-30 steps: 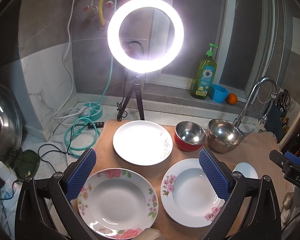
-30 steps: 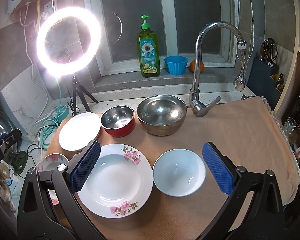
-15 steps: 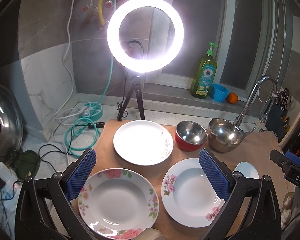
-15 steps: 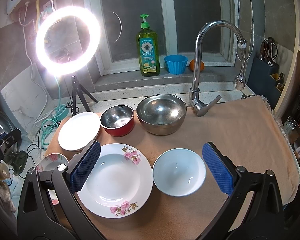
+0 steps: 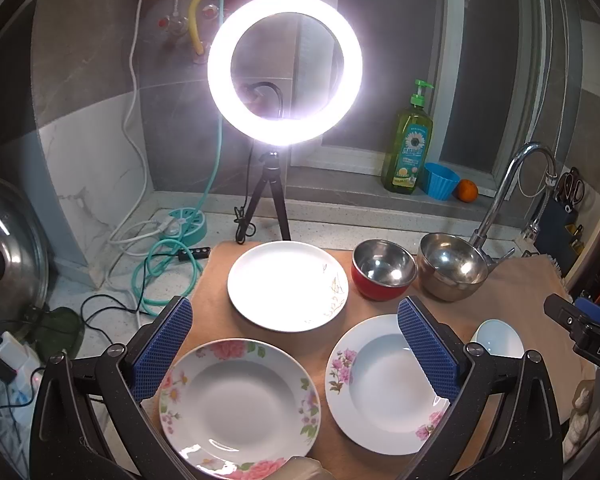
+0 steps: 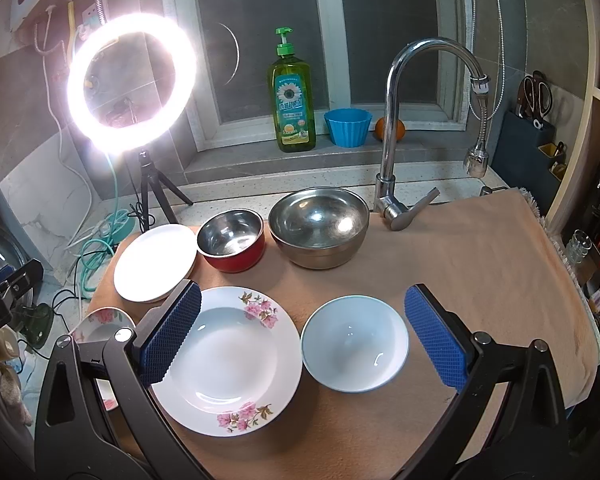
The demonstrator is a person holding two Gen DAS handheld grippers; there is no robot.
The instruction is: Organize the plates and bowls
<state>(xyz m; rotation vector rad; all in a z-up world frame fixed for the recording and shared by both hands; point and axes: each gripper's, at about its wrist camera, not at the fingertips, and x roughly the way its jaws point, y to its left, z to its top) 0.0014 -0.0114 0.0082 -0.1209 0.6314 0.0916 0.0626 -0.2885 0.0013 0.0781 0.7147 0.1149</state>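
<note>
Three plates on the cloth-covered worktop (image 6: 480, 264): plain plate (image 5: 287, 285) at back, two floral plates (image 5: 239, 402) (image 6: 224, 356) in front; three bowls: red bowl (image 6: 232, 245), steel bowl (image 6: 319, 227), white bowl (image 6: 355, 349); left tongs (image 5: 296, 354) and right tongs (image 6: 300, 336) both spread wide, empty, above the front row; left floral plate's near rim cut off by the left view's edge.
</note>
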